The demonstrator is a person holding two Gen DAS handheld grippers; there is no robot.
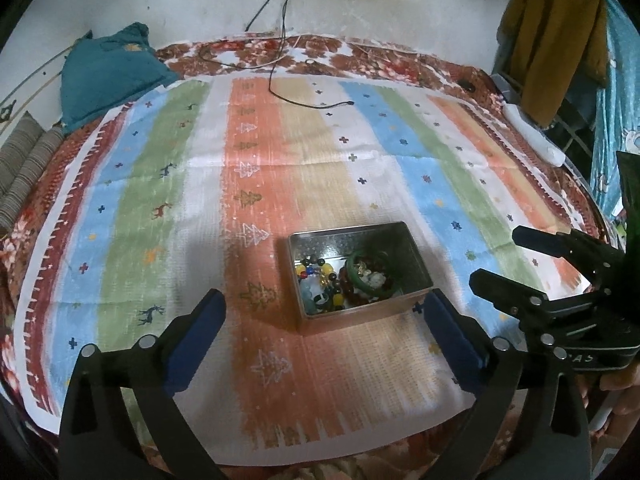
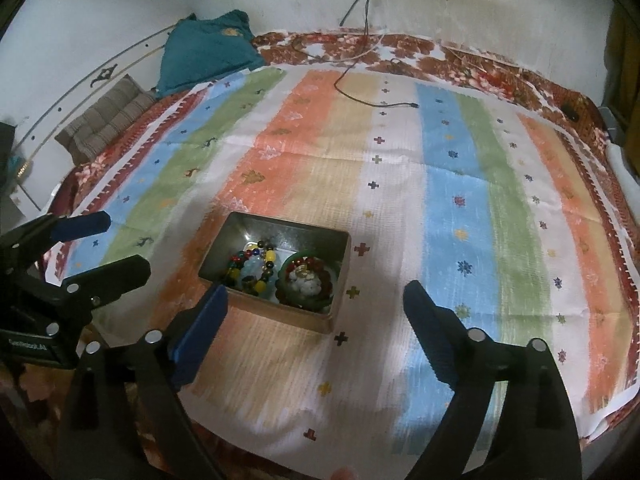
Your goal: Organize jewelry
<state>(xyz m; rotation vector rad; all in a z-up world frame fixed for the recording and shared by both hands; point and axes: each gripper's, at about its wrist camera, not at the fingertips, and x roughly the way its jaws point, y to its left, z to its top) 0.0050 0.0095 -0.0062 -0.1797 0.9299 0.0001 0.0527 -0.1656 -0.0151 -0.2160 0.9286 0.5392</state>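
1. The metal tin (image 1: 360, 276) sat open on the striped cloth (image 1: 280, 160), near its front edge, with no lid visible.
2. Inside lay a jumble of bead bracelets (image 1: 316, 276) on the left and a green bangle (image 1: 370, 276) on the right; smaller pieces within the bangle were too blurred to name.
3. The left gripper (image 1: 324, 316) stood with its jaws wide apart and nothing between the blue pads; the tin showed in the gap but lay beyond the tips, untouched.
4. The right gripper (image 2: 316, 308) was likewise spread wide and empty, its left pad overlapping the tin's near corner in the right wrist view, so contact there could not be judged.
5. Each gripper appeared at the edge of the other's view, partly cut off.
6. A black cable (image 1: 304, 100) trailed onto the cloth from the wall; its plug end was out of frame.
7. A teal cushion (image 1: 108, 72) rested at the far left corner, and a mustard garment (image 1: 556, 48) hung at the right, both cropped by the lens rim.
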